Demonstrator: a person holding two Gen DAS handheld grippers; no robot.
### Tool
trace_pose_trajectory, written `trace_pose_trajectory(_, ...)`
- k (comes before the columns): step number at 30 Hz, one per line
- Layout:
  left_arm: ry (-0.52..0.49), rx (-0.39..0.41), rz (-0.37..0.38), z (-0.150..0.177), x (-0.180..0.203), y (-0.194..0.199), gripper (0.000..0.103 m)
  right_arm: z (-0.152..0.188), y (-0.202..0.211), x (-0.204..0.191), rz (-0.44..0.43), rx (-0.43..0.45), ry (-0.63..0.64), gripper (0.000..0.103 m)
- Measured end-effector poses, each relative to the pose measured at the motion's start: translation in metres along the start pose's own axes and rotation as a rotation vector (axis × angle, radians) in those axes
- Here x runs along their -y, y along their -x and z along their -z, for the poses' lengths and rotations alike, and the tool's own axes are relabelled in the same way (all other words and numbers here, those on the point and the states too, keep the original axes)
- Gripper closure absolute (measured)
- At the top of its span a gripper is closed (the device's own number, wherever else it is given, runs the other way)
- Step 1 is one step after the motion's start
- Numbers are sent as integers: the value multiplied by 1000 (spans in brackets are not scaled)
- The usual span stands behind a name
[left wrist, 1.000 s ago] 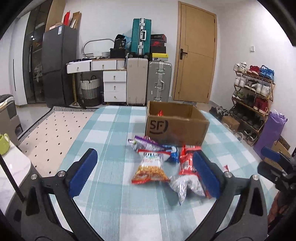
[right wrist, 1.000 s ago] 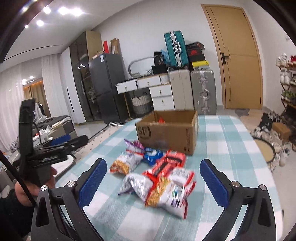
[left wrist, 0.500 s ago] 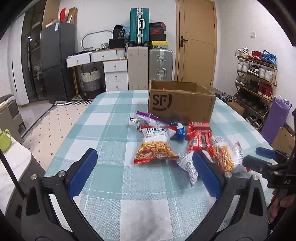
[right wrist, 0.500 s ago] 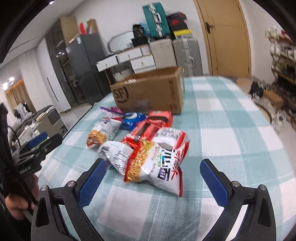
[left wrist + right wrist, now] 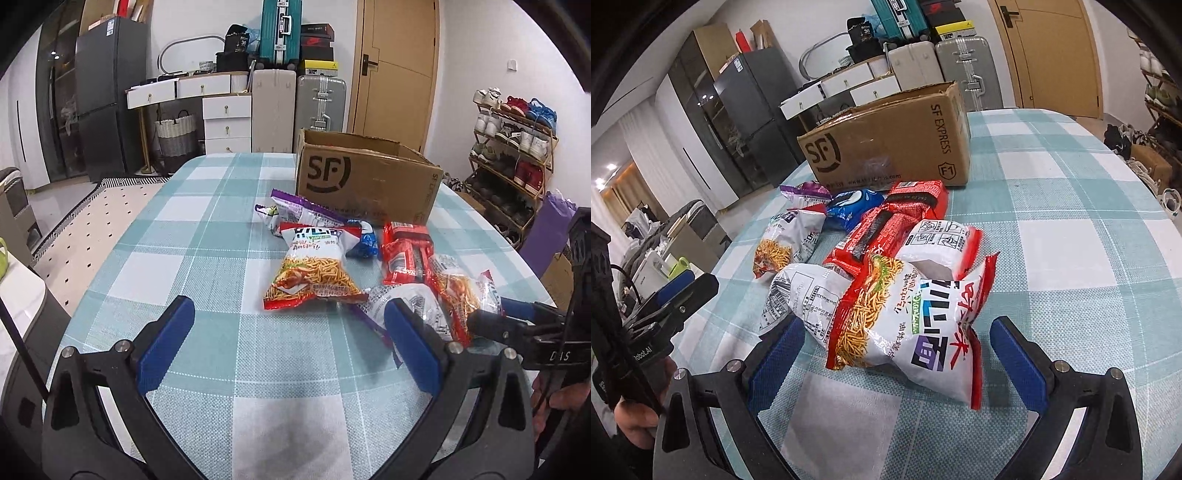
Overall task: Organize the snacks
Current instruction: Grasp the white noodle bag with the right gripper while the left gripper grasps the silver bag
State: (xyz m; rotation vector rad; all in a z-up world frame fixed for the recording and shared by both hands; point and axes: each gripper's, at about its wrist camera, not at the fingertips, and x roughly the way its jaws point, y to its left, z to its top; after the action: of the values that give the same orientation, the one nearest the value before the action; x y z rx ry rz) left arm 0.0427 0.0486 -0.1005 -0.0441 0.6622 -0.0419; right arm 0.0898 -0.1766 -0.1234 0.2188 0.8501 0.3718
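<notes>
Several snack bags lie in a pile on the checked tablecloth in front of an open cardboard SF box [image 5: 365,181] [image 5: 886,144]. A white and red noodle snack bag [image 5: 916,321] lies nearest, straddled by the open jaws of my right gripper [image 5: 905,354], which sits low over the table. Behind it lie red packs [image 5: 890,225], a blue pack [image 5: 849,206] and a purple bag [image 5: 805,194]. My left gripper [image 5: 288,347] is open and empty, just short of another noodle bag [image 5: 314,266]. A silver bag [image 5: 410,306] lies by its right finger.
The table [image 5: 207,229] has bare cloth on its left half and near edge. Beyond it stand suitcases [image 5: 321,103], white drawers [image 5: 227,122], a fridge [image 5: 107,96], a door [image 5: 399,70] and a shoe rack [image 5: 513,147] at the right.
Both grippers have dropped and moved forward toward the snack pile. The right gripper now straddles the nearest noodle bag. Both stayed open.
</notes>
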Motion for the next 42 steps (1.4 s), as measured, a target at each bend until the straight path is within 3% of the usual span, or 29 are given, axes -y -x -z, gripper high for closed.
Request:
trace_pose_trajectory(4,1,-7,6,1,0,-6,1,-1,-5,-1,-5,-15,4,2)
trace_pose_trajectory(7,1,-14,4,2,0,-10,1,-1,-9,-2,0,-26,12,19)
trace_pose_trajectory(14,9,-30,1,5,1,-12,1,-1,-13,1,-10,-42,11,31)
trace_pose_trajectory(22,23,-53,-8,6,2,-6,1,3,-7,6,-82,-10,-14,45)
trace_pose_trajectory(23,24,-55,-7,7,2,-6,1,3,-6,7,-86,-6,-16,51)
trace_pose_trajectory(35,5,-89,1,4,16,-5,1,12,14,12,-133,42,-12,52)
trace_pose_trajectory(42,8,-150,90,-2,33,-25,1,15,38,30,-138,87,-53,52)
